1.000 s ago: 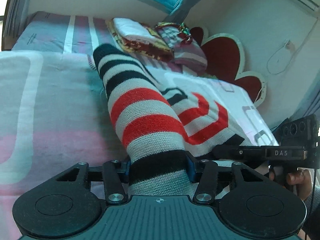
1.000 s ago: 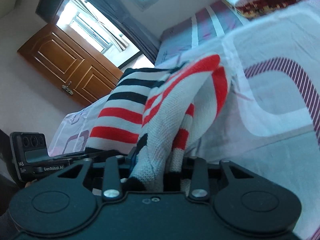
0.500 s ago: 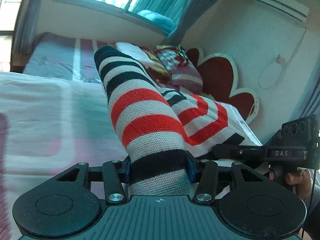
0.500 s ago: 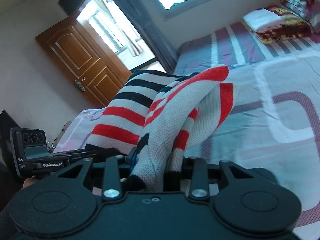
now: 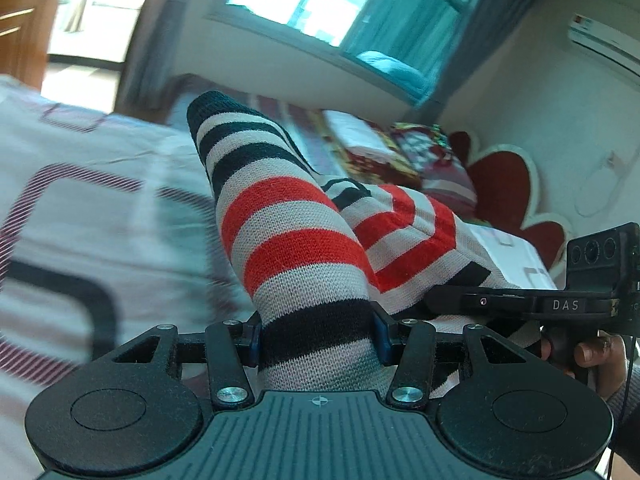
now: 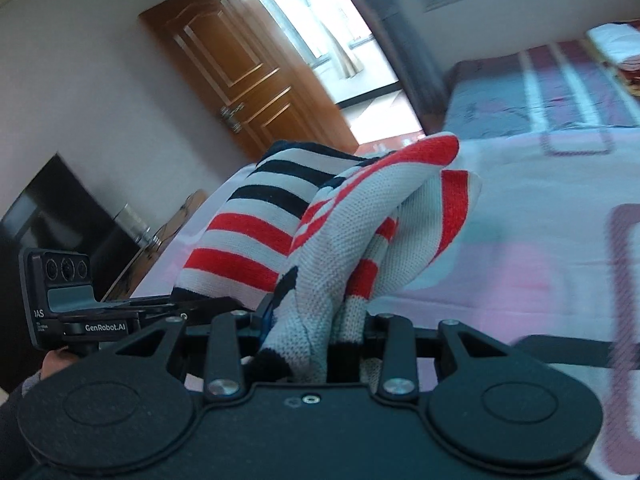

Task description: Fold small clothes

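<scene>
A small knit garment with red, black and pale stripes (image 5: 296,248) is lifted off the bed and held between both grippers. My left gripper (image 5: 318,336) is shut on a thick bunch of it, the striped part rising ahead of the fingers. In the right wrist view the same striped garment (image 6: 352,240) bulges up from my right gripper (image 6: 316,332), which is shut on a folded wad of it. The right gripper shows at the right edge of the left wrist view, a hand (image 5: 596,356) under it.
Under the garment lies a bed with a pink and white patterned sheet (image 5: 80,240). Folded bedding and pillows (image 5: 392,148) lie by the red flower-shaped headboard (image 5: 504,184). A wooden door (image 6: 248,64), a dark screen (image 6: 60,216) and windows line the room.
Both grippers have swung sideways and upward with the garment still clamped. The views now take in more of the window, door and walls, and the bed is blurred by motion.
</scene>
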The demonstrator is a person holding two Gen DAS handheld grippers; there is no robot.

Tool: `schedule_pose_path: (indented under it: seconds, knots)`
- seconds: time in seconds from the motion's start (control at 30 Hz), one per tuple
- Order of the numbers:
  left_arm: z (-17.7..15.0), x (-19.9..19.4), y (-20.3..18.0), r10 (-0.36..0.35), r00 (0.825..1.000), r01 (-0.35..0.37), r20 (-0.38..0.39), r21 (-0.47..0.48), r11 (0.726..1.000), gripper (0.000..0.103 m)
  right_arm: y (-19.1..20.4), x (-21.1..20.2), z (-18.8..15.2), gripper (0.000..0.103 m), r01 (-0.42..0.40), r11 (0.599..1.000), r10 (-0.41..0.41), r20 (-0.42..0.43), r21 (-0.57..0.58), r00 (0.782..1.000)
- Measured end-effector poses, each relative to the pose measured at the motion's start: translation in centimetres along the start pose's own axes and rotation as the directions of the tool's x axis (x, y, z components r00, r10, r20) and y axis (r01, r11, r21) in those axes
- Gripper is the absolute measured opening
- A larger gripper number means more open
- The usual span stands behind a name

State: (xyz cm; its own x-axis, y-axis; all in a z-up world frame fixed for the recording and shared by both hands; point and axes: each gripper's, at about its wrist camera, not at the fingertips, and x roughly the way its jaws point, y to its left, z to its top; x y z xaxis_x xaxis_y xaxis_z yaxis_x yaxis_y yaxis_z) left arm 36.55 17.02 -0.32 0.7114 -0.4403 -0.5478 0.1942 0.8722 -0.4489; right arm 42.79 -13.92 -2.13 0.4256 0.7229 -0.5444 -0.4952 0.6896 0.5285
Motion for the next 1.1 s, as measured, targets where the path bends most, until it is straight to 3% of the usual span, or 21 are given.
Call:
schedule_pose_path:
  seconds: [0.2,0.43,0.63,0.67,0.7,0.73,0.83,0.97,1.07,1.1]
  knots:
    - [-2.1,-1.1,4.1,0.035,0.999,-0.035,0.005,-0.061,0.998,0.05,1.9,4.5,-0.5,0.035,-0.046,0.999,0.045,-0.06,-0.016,0.997]
    - [-3.3,0.0,5.5,0.033,0.999,-0.032,0.005,-0.074,0.997,0.05,2.6,6.1,-0.1,0.035,-0.057,0.998,0.056,-0.091,-0.01,0.994]
    - [-4.6,0.9,7.1,0.038,0.996,-0.041,-0.085,-0.038,0.998,0.05,2.2,6.8,-3.0,0.035,-0.057,0.992,0.068,-0.095,0.113,0.993]
    - [-5.2,1.8,7.5,0.073,0.99,-0.076,-0.124,-0.021,0.997,0.058,1.7,7.1,-3.8,0.035,-0.04,0.988,0.056,-0.107,0.148,0.993]
    - [-5.9,2.6,8.0,0.11,0.984,-0.113,-0.142,-0.016,0.993,0.077,0.9,7.8,-4.8,0.035,-0.01,0.983,0.034,-0.124,0.185,0.992]
    - [-6.4,2.6,8.5,0.12,0.988,-0.124,-0.101,-0.04,0.991,0.08,0.1,8.5,-5.7,0.036,0.036,0.977,-0.004,-0.147,0.211,0.989]
    - [-7.2,2.3,8.6,0.117,0.991,-0.121,-0.057,-0.068,0.99,0.081,-3.1,8.3,-7.5,0.034,-0.055,0.923,0.086,-0.064,0.38,0.994]
    - [-7.4,0.2,7.6,0.178,0.984,-0.179,-0.019,-0.073,0.981,0.081,-1.8,7.5,-6.6,0.035,-0.001,0.95,0.034,-0.099,0.313,0.994]
    - [-7.5,-2.9,7.4,0.251,0.967,-0.246,0.045,-0.086,0.965,0.081,-0.4,4.8,-5.8,0.056,0.093,0.966,-0.075,-0.085,0.241,0.994]
    - [-7.7,-4.0,7.4,0.245,0.967,-0.238,0.069,-0.102,0.966,0.081,0.6,3.3,-5.7,0.053,0.131,0.976,-0.124,-0.051,0.174,0.991]
